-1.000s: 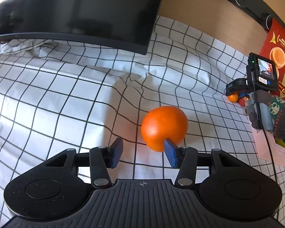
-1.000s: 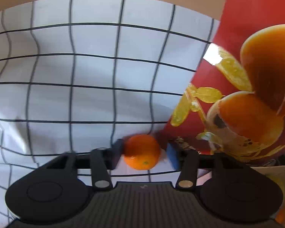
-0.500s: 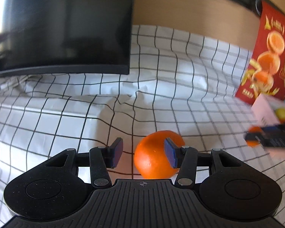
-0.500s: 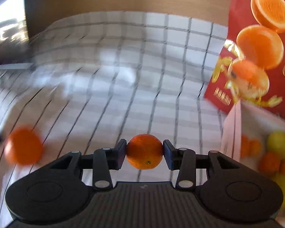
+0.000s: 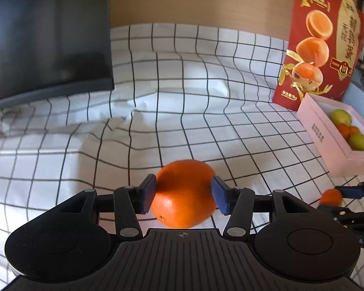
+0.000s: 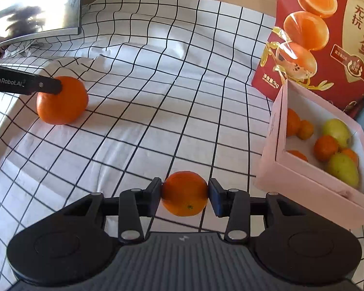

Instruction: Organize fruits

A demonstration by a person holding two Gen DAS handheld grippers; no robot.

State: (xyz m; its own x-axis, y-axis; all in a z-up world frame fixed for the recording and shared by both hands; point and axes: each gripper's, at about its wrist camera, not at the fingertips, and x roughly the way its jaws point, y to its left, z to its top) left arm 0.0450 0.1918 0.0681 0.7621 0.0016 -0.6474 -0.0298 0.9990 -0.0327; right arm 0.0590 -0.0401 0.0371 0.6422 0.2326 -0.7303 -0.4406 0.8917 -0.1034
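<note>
My left gripper (image 5: 184, 197) is shut on a large orange (image 5: 184, 201) just above the checked cloth; the orange also shows in the right wrist view (image 6: 65, 104). My right gripper (image 6: 185, 194) is shut on a small orange (image 6: 185, 194), held above the cloth left of the pink box (image 6: 303, 174). The small orange also shows in the left wrist view (image 5: 330, 197). The pink box (image 5: 327, 150) holds several small oranges and yellow-green fruits.
A white cloth with a black grid (image 5: 182, 111) covers the table. A dark monitor (image 5: 46, 36) stands at the back left. A red carton printed with egg halves (image 6: 327, 36) stands behind the pink box, against a wooden wall.
My left gripper closed on the large orange. My right gripper took hold of the small orange and drew back from the red carton to the left of the pink box.
</note>
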